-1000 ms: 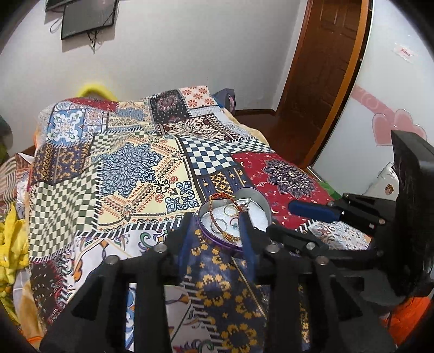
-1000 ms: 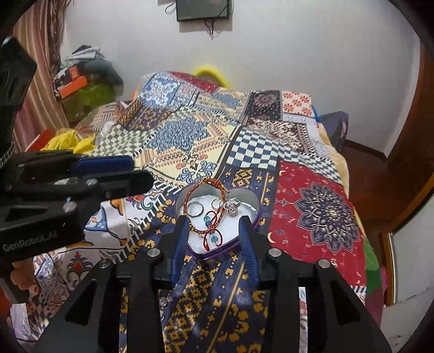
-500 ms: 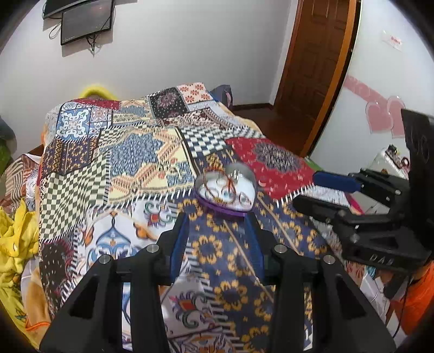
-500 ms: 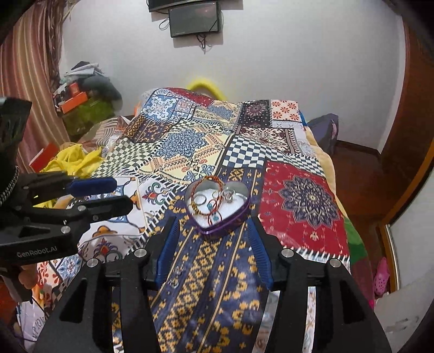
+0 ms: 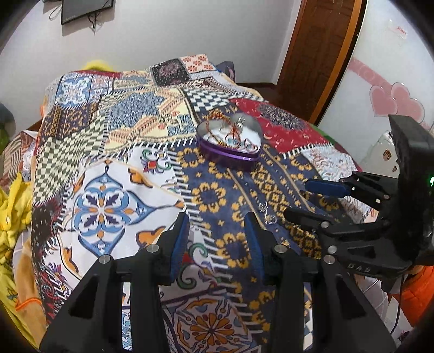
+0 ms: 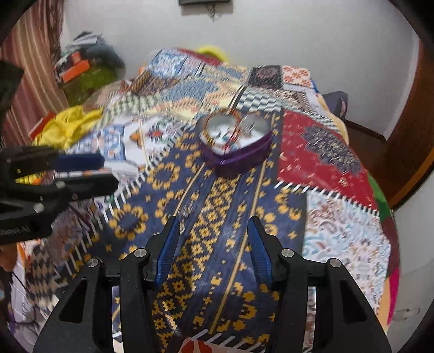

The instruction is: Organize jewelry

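purple heart tin (image 5: 230, 152) of jewelry on patchwork quilt (image 5: 108, 152), left gripper (image 5: 217, 225) and right gripper (image 6: 214, 230) part open, empty

White walls (image 5: 162, 32), brown wooden door (image 5: 320, 54), wall-mounted screen (image 5: 84, 9), patchwork-covered bed (image 5: 114, 114).

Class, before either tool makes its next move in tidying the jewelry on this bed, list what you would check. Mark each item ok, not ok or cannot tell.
1. Left tool empty, jaws apart: ok.
2. Right tool empty; its jaws have just been opening, with nothing between them: ok.
3. Heart-shaped tin lidless, sitting flat on the bedspread: ok.
4. Loose small pieces visible outside the tin, near the tools: ok.
5. What those pieces are: cannot tell.
6. Right wrist view sharp enough for aiming: not ok, blurred.
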Motion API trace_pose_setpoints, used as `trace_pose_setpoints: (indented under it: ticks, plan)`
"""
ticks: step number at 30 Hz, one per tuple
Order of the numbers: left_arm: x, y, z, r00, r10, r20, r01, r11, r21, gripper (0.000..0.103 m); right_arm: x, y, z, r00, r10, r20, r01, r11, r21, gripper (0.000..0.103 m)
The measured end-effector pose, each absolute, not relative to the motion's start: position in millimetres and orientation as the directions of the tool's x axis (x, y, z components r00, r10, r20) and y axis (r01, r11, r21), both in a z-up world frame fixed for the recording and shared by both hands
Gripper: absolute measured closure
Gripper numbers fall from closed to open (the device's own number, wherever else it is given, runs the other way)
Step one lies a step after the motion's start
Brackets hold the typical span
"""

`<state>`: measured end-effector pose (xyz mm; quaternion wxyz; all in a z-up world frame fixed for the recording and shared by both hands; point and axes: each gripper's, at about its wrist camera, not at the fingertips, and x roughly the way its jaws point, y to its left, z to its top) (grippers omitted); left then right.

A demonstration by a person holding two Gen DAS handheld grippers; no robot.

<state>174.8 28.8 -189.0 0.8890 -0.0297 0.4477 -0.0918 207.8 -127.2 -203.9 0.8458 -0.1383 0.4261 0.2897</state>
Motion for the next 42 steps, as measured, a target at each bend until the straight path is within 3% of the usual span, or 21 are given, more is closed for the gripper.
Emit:
trace_pose_setpoints:
  ticks: [6, 17, 34, 40, 42]
  plan:
    - [173.7, 32.9, -196.1, 0.577, -0.19, -0.794, 0.132, 0.981, -0.139, 0.062, 203.2, -119.7, -215.6, 0.435, 0.372, -0.82, -0.638, 0.77, 0.011, 0.055]
    - [178.1, 30.3, -202.9, 0.562, -0.211, -0.8, 0.142, 0.977, -0.158, 0.062, 203.9, -104.8, -218.8, 0.413, 0.397, -0.82, -0.685, 0.729, 0.009, 0.093]
    - [209.8, -15.6, -220.7, 0.499, -0.281, -0.82, 0.241, 0.954, -0.18, 0.062, 221.5, -151.4, -201.8, 0.474, 0.415, -0.776, -0.591, 0.804, 0.069, 0.094]
    - [219.7, -31.1, -227.4, 0.496, -0.273, -0.824, 0.274, 0.95, -0.15, 0.08, 227.0, -162.4, -200.6, 0.484, 0.419, -0.769, -0.574, 0.815, 0.083, 0.093]
    - [221.8, -33.2, -229.4, 0.491, -0.277, -0.826, 0.285, 0.947, -0.148, 0.091, 227.7, -163.0, -200.7, 0.486, 0.42, -0.766, -0.573, 0.815, 0.084, 0.093]
